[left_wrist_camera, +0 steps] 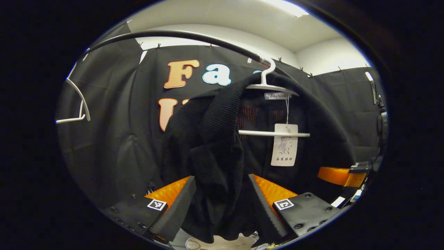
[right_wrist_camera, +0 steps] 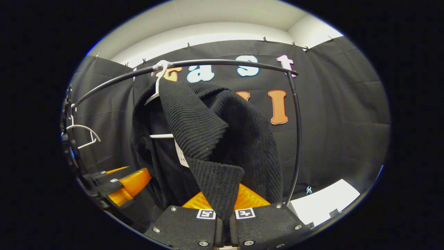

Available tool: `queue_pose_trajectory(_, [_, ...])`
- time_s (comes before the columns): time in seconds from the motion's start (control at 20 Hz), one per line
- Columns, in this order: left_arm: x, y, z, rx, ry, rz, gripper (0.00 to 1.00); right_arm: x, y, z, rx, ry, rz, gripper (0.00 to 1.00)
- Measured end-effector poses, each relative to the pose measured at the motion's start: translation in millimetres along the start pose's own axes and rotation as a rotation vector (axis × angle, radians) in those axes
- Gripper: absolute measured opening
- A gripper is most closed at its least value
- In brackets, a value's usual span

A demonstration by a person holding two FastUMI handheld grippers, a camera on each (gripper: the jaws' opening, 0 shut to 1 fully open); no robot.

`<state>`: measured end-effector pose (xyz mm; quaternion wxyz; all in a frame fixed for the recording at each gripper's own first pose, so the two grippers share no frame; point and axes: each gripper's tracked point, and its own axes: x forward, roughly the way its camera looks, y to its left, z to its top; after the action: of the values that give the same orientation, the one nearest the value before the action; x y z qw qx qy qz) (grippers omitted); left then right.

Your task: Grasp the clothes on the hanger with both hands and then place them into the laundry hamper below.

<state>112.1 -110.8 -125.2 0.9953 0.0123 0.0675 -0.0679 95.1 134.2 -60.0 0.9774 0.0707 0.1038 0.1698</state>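
Black cloth (left_wrist_camera: pixel 114 139) clipped along its top edge lines the booth, white wall (right_wrist_camera: pixel 208 33) above toward twelve o'clock, a ceiling light (left_wrist_camera: pixel 286 7) at one o'clock.

A white neck label (left_wrist_camera: pixel 276 96) inside the black garment (left_wrist_camera: pixel 215 146) reads "Fashion". The hanging tag (left_wrist_camera: pixel 284 145) below carries printing too small to read.

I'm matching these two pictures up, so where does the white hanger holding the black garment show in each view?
Left gripper view: white hanger upper centre-right, hooked on the black rail, its bar crossing behind the paper tag.
Right gripper view: the hanger upper left, mostly covered by the black garment.
Shared landmark: the black rail.
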Motion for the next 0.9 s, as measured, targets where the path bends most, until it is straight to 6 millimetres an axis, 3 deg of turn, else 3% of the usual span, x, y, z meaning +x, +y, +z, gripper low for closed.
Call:
queue_pose_trajectory(0.05, [7.3,0.9,-7.4,-0.002,0.019,0.008,0.93,-2.8,0.1,3.6,0.001,-0.006,0.000,0.06])
queue_pose_trajectory(0.1, [15.2,2.2,-14.5,-0.009,0.035,0.019,0.93,-6.5,-0.3,6.3,0.001,-0.009,0.001,0.14])
queue_pose_trajectory(0.25, [35.5,3.0,-29.4,0.007,0.062,0.031,0.93,-16.3,1.0,16.0,-0.005,-0.022,0.006,0.13])
queue_pose_trajectory(0.3, [39.4,2.7,-32.3,0.016,0.069,0.030,0.97,-19.2,0.1,19.5,-0.010,-0.028,0.006,0.13])
queue_pose_trajectory(0.5, [44.3,3.8,-30.6,0.015,0.060,0.020,1.00,-32.0,-2.4,37.8,-0.014,-0.053,0.008,0.12])
queue_pose_trajectory(0.6, [46.9,4.9,-28.3,0.019,0.055,0.022,0.97,-39.7,-6.7,50.2,-0.016,-0.072,0.001,0.12])
queue_pose_trajectory(0.9, [47.7,14.8,-26.3,0.048,0.063,0.038,0.49,-51.4,-21.9,91.2,-0.013,-0.146,-0.031,0.12])
